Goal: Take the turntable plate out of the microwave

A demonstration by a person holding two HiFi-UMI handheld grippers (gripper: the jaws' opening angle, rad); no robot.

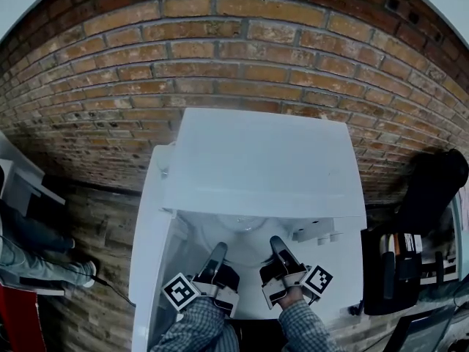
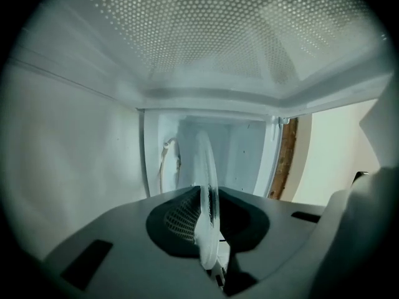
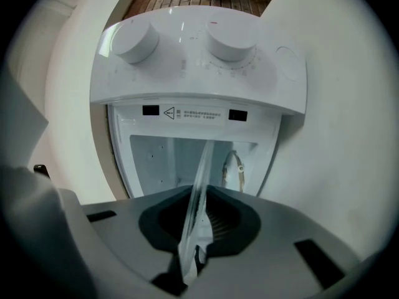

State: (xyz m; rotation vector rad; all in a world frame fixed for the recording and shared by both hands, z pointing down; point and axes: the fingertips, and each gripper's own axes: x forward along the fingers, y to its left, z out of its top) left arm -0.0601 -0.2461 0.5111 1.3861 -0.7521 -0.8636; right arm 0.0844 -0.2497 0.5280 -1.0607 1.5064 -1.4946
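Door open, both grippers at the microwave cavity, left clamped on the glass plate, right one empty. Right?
Not quite: the right gripper isn't empty. The right gripper view shows its jaws closed on the edge of the turntable plate, like the left gripper. Rest stands.

Clear glass turntable plate (image 2: 206, 185), glossy white microwave (image 1: 256, 160)

Head view overhead, gripper views close, level (both sharing microwave cavity (image 3: 162, 157)).
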